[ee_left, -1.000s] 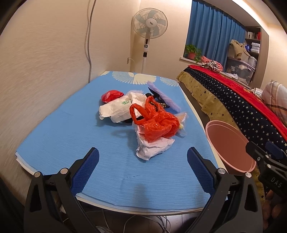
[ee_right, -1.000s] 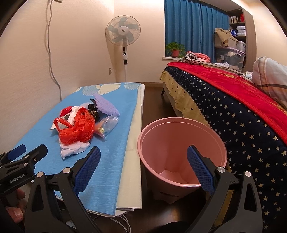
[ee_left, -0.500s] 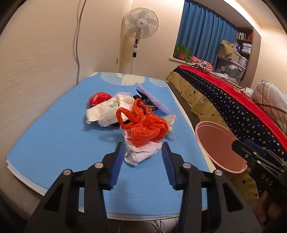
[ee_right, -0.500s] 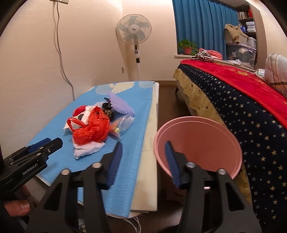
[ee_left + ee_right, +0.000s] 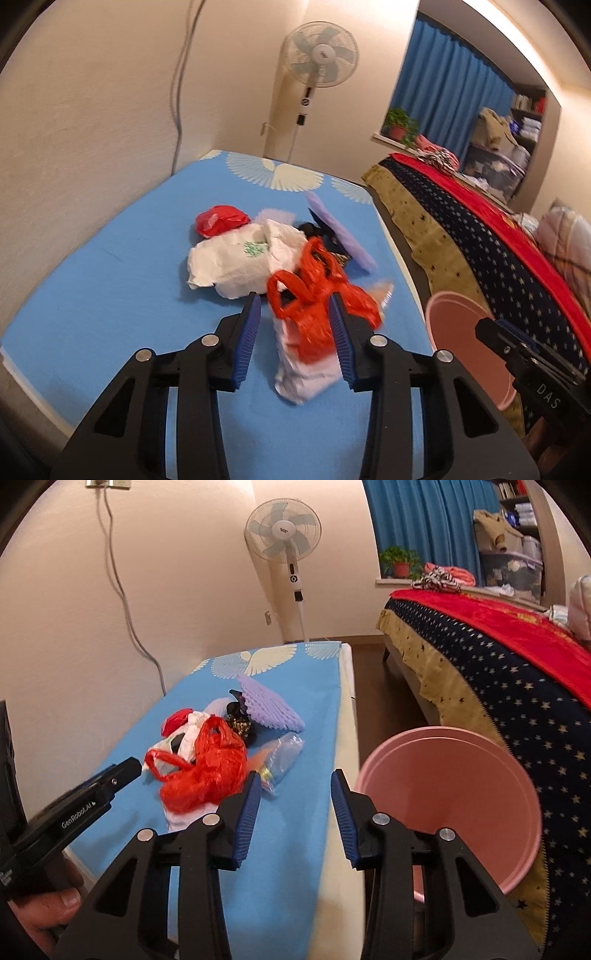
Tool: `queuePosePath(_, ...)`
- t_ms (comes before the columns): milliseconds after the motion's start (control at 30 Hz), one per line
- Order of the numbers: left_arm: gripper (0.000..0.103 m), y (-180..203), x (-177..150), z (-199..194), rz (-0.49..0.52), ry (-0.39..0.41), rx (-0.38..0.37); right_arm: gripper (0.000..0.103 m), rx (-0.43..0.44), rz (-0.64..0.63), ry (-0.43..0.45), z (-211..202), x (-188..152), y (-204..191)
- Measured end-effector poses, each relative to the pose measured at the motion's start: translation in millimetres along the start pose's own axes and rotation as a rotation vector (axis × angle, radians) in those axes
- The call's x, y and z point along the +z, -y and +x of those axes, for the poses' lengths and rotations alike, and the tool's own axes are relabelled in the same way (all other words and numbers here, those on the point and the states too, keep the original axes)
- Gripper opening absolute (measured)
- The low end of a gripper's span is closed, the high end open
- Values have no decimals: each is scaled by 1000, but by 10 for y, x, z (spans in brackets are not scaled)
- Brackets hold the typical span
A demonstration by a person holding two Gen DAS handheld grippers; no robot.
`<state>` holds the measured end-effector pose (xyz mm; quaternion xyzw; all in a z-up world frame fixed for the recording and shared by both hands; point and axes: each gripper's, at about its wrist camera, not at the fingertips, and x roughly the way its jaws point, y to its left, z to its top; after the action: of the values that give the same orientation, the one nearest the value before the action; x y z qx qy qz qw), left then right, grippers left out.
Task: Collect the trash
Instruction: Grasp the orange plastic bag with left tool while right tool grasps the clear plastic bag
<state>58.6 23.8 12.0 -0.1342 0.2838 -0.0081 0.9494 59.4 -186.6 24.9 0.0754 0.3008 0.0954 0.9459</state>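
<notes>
Nearest, the left hand-held gripper point(image 5: 294, 314) had its jaws partly apart, gripping nothing, framing the orange bag point(image 5: 317, 314) lying beyond them. Right hand-held gripper point(image 5: 295, 790) likewise partly apart, empty. Trash pile sat mid-surface point(image 5: 92, 295); pink bin point(image 5: 443, 794) stood beside it, before the bed point(image 5: 498, 664).
</notes>
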Motion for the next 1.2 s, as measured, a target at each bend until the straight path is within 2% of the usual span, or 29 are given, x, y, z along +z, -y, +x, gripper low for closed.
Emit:
queuePosePath(300, 38, -74, 96, 303, -66, -44, 4, 43, 36, 66, -103, 666, 306, -61)
queuePosePath(400, 38, -95, 107, 366, -83, -53, -2, 50, 34, 110, -140, 890, 365, -29)
queuePosePath(567, 38, -124, 98, 471, -90, -83, -10, 51, 40, 147, -195, 1170, 343, -28)
queuePosePath(700, 32, -128, 110, 508, -87, -92, -17, 51, 46, 173, -242, 1316, 264, -25)
queuePosePath(767, 28, -127, 109, 536, -85, -104, -19, 49, 48, 178, -260, 1368, 236, -29)
queuePosePath(933, 11, -108, 105, 575, -73, -125, -42, 17, 84, 170, -273, 1387, 221, -72)
queuePosePath(967, 7, -93, 115, 561, -66, -119, -46, 14, 89, 166, -269, 1367, 228, -79)
queuePosePath(1033, 7, -70, 147, 516, -50, -98, -54, 7, 99, 161, -263, 1313, 243, -81)
queuePosePath(1200, 6, -23, 233, 375, -19, -57, -86, 4, 79, 147, -220, 1019, 328, -33)
